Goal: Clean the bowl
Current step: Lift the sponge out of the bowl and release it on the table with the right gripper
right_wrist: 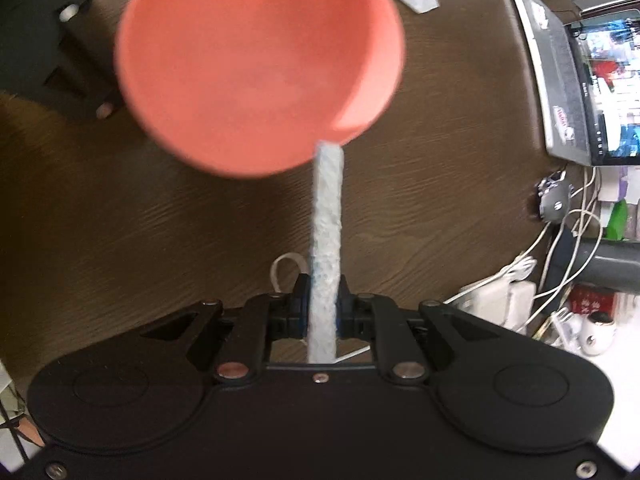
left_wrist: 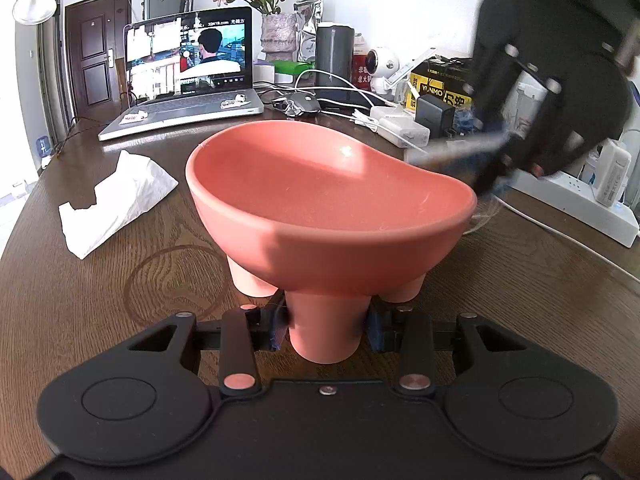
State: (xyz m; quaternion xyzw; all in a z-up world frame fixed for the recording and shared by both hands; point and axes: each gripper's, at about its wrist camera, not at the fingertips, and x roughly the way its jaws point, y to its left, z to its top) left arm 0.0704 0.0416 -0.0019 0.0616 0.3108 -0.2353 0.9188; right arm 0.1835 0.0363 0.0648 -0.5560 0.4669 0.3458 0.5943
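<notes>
Two claws are at work over the brown wooden worktop (left_wrist: 80,300). Nearest in the left wrist view, the left claw (left_wrist: 326,330) is clamped on one stubby leg of the pink bowl (left_wrist: 320,200), whose other legs are seen behind it on the wood. The bowl is thus held near the middle of the worktop, its mouth open upward. It is judged stiff, matte and light, probably silicone or plastic, so it is likely to tip if pushed at the rim; the leg gives a firm, narrow place to be gripped. Just right of the rim, the right claw (left_wrist: 494,178) is seen as a dark blur.

In the right wrist view, the right claw (right_wrist: 324,312) is closed on a pale, textured cleaning cloth (right_wrist: 328,240), seen edge-on as a strip whose far end lies at the bowl (right_wrist: 260,64) rim; contact cannot be confirmed through the blur. Only this view shows the bowl's inside from above, apparently bare. Only the left view shows the legs, the crumpled white tissue (left_wrist: 116,200) beside the bowl, and farther back the laptop (left_wrist: 188,72).
</notes>
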